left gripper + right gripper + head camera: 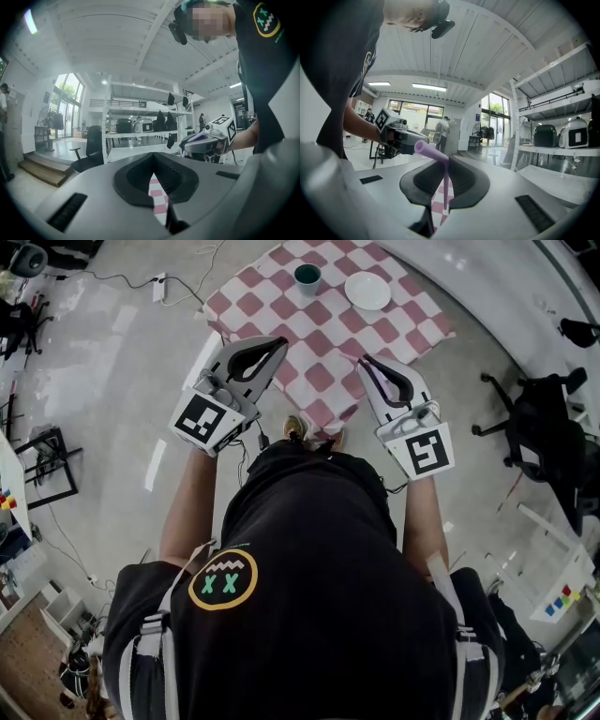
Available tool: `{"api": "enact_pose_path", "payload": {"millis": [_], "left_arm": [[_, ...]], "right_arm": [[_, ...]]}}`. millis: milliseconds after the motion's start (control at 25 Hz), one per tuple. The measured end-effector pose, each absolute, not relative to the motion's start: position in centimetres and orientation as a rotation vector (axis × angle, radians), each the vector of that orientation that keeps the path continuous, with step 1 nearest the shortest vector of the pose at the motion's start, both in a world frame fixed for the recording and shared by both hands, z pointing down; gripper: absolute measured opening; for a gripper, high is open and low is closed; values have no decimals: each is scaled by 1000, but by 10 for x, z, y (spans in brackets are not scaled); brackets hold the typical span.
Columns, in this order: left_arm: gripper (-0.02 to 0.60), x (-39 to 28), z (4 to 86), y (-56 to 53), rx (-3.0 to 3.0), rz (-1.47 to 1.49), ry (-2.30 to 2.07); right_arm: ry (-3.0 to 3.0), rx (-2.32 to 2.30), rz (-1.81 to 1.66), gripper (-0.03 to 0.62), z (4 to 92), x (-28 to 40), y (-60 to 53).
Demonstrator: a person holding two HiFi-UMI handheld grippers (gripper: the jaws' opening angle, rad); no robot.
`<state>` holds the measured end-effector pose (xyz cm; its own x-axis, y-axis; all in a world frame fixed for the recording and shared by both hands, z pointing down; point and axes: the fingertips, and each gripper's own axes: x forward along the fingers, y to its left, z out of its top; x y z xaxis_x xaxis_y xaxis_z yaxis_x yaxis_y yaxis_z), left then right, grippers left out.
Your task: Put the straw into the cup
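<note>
Cup: a green cup [307, 276] stands on the checked table [328, 334] near a white plate [367, 290]; its inside is dark and its contents are unclear.
Straw: the purple straw [446, 185] is pinched in the right gripper [446, 161], well apart from the cup. Its long part runs down between the jaws and its bent top slants up-left.
Left gripper [153, 157]: jaws pressed together.
Views: only the gripper views show the straw clearly.

There were two grippers, the left gripper [271, 345] and the right gripper [367, 362], one purple straw [446, 183], one green cup [307, 276], one white plate [367, 290], both at upper centre, and one checked table [281, 307]
</note>
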<state>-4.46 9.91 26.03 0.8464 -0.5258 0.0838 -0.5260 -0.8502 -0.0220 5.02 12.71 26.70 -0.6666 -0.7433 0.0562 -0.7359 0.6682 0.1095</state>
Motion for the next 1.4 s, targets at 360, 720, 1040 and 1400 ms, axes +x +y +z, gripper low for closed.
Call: {"api": "enact_pose_path", "payload": {"millis": [360,720,1040,1400], "left_arm": [[15,-34,275,108,3043,188,-921],[15,-14,268,120,3063,197,-916],[15,-13,269,108,3057,207,-948],[15,-7,272,83,3064,200,-926]], "right_arm": [[-2843,1192,-149,52,264,61,131],[-2887,1164,-161,54,258,70,135],[-2900,1148,-164,54,258,70,123],[-2895,1152,-159,54,259,71,97]]}}
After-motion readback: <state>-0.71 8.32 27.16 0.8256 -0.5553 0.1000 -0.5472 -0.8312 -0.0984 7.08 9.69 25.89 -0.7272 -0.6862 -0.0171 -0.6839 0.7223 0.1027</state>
